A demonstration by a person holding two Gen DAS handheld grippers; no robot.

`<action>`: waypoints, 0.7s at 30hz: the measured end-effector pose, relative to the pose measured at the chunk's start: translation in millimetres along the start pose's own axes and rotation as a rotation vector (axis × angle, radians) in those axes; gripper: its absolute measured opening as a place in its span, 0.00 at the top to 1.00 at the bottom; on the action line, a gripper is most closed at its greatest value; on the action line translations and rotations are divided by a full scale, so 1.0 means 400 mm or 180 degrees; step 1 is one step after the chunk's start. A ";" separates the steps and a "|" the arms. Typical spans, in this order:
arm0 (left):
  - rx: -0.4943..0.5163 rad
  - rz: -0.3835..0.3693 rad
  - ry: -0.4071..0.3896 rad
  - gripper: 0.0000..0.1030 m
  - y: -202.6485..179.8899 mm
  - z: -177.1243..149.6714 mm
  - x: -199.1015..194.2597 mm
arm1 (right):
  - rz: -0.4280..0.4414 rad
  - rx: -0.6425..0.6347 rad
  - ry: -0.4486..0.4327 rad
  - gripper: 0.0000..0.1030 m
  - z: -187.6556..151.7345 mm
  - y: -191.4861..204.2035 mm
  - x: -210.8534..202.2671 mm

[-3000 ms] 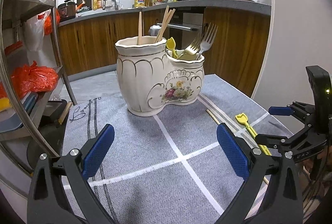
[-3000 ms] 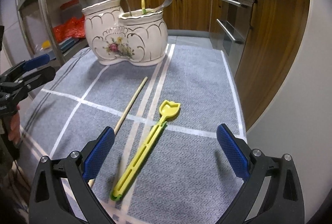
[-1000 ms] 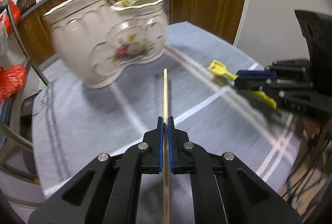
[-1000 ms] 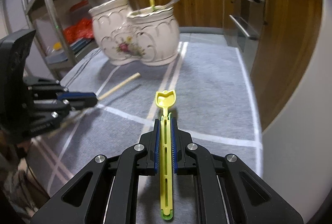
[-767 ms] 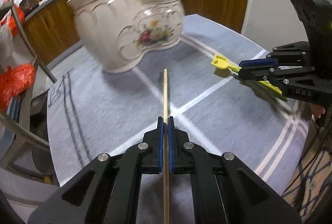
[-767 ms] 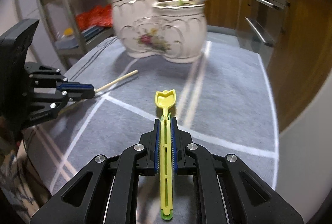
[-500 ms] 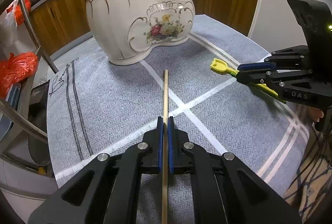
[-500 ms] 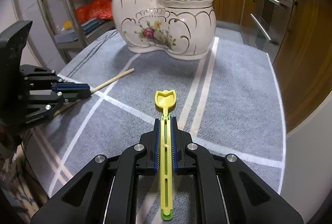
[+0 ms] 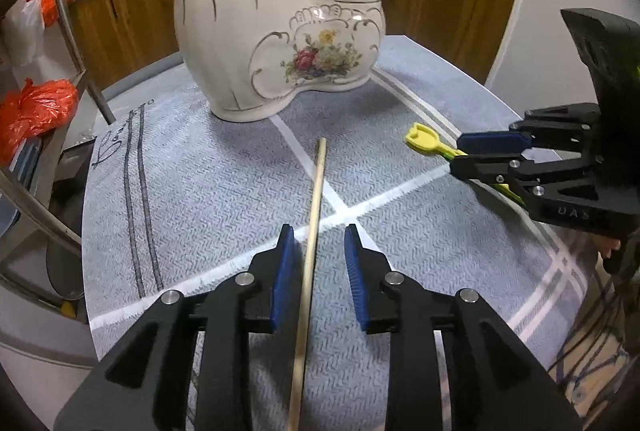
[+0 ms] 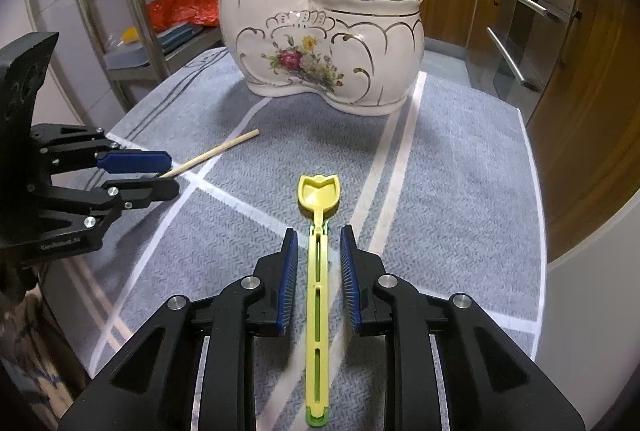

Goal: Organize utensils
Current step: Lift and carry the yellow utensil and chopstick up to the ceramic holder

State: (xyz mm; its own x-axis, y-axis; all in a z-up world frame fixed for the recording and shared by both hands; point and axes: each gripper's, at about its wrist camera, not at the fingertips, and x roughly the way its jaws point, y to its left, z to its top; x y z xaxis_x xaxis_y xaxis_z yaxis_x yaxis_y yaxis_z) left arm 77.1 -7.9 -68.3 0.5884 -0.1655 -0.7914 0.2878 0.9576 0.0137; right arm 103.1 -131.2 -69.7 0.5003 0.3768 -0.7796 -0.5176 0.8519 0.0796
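Note:
A white ceramic two-pot utensil holder (image 9: 276, 43) (image 10: 320, 43) stands at the far end of the table, with forks, chopsticks and a yellow spoon in it. My left gripper (image 9: 318, 263) is open; a wooden chopstick (image 9: 312, 231) lies on the cloth between its jaws. My right gripper (image 10: 318, 263) is open; a yellow plastic spoon (image 10: 319, 231) lies between its jaws, bowl pointing toward the holder. Each gripper shows in the other's view: the right gripper (image 9: 476, 155), the left gripper (image 10: 160, 171).
A grey cloth with white stripes (image 9: 200, 191) covers the table. A metal rack with red bags (image 9: 36, 107) stands to the left. Wooden cabinets and an oven (image 10: 520, 31) lie behind and to the right. The table's edge (image 10: 548, 255) drops off at the right.
Both grippers were shut, on the chopstick and the yellow spoon, half a second ago. Both jaws have now opened and the two utensils lie loose on the cloth.

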 end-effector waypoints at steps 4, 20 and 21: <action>-0.0052 0.0047 -0.0041 0.95 0.006 -0.001 0.002 | 0.0004 -0.0010 -0.0015 0.89 -0.002 0.004 -0.002; -0.0214 -0.0200 -0.1276 0.96 0.064 0.022 -0.156 | -0.0065 0.0238 -0.1122 0.90 0.040 -0.017 -0.150; -0.0238 -0.0211 -0.1373 0.96 0.067 0.022 -0.166 | -0.0059 0.0260 -0.1194 0.90 0.043 -0.018 -0.153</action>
State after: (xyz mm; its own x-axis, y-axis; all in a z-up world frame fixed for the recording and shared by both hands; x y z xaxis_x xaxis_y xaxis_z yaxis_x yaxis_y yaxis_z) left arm 52.3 26.9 -10.1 0.8367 -0.2952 -0.4612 0.2895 0.9534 -0.0851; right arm 88.2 -154.2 -11.9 0.7361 0.4552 -0.5010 -0.4566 0.8803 0.1288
